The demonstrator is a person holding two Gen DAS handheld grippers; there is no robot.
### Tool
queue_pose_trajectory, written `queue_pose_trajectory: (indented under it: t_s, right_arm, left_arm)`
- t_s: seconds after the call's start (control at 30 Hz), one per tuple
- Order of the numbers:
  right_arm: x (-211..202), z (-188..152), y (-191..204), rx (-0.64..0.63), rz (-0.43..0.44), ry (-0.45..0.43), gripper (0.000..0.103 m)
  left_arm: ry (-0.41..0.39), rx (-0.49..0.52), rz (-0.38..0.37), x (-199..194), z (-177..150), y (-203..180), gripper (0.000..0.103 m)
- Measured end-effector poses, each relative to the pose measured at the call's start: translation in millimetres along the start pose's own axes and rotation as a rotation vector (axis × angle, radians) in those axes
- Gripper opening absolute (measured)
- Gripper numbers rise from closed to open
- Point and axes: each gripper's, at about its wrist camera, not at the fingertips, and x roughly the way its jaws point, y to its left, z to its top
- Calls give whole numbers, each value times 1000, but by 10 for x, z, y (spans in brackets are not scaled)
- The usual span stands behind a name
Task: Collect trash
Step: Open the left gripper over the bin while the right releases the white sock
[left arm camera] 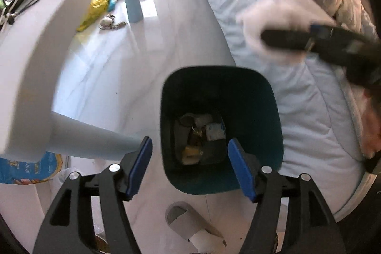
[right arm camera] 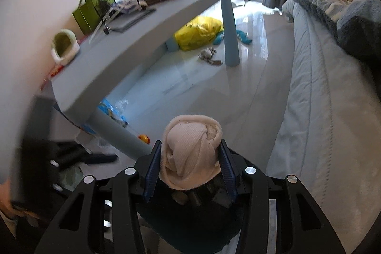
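Observation:
A dark teal trash bin (left arm camera: 250, 111) stands on the floor between the table and the bed, with several bits of trash (left arm camera: 202, 135) at its bottom. My left gripper (left arm camera: 190, 143) hangs over the bin's near rim, open, with nothing between its blue pads. My right gripper (right arm camera: 190, 146) is shut on a rolled cream cloth (right arm camera: 193, 144), and the bin (right arm camera: 190, 225) shows dark below it. In the left wrist view the right gripper (left arm camera: 264, 37) and its cloth (left arm camera: 262, 16) are a blur above the bin's far right. At the left edge of the right wrist view, the left gripper (right arm camera: 42, 158) is blurred.
A pale blue table (right arm camera: 142, 39) with bags and clutter on top stands left of the bin, one leg (left arm camera: 95, 142) close to it. A quilted bed (left arm camera: 309, 111) runs along the right. A yellow bag (right arm camera: 197, 32) and toys lie under the table. A grey slipper (left arm camera: 190, 223) lies near the bin.

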Motion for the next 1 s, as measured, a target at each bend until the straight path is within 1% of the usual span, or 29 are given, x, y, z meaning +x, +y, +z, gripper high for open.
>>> queue_pose_trajectory:
  t_s: [0.23,0.57,0.7,0.73,0.77,0.8,0.83,0.87,0.93,1.0]
  right_arm:
    - [305,-129,34,-10,-25,111,47]
    - [713,-396,180,-70,-58,274,47]
    - [829,-501,233,-91,-73,331,48]
    - [854,-526,244,-96,-77,346,50]
    - [886,-557,254,-96,-69,374,58]
    - [904,-573,252,-95,-59,390,60]
    - [896,-583,266,-97,-63,395,61]
    - [889,-583,280,-101,-71,398,64]
    - [858,-574,309,-107,-72,399,66]
    - [801,-541,311,-98,-68,381,66]
  left_arm:
    - [-119,-40,-15,-323,39,129,69]
    - [-297,-106,-56,-796,123,230,58]
    - [-371,-113,-64,-1000,166,197,56]
    - [-386,-112,-65,-1040,172,188,56]
    - [-399,-111,-65,-1073,181,174,56]
    - [-415,-104,-59,-1111,192,147,56]
    - [-423,-100,-54,-1129,184,146,56]
    - [-430,-97,-48,-1140,188,132,56]
    - [-444,-100,-43,-1168,179,112,56]
    - [-458,-105,-44,-1196,186,109,56]
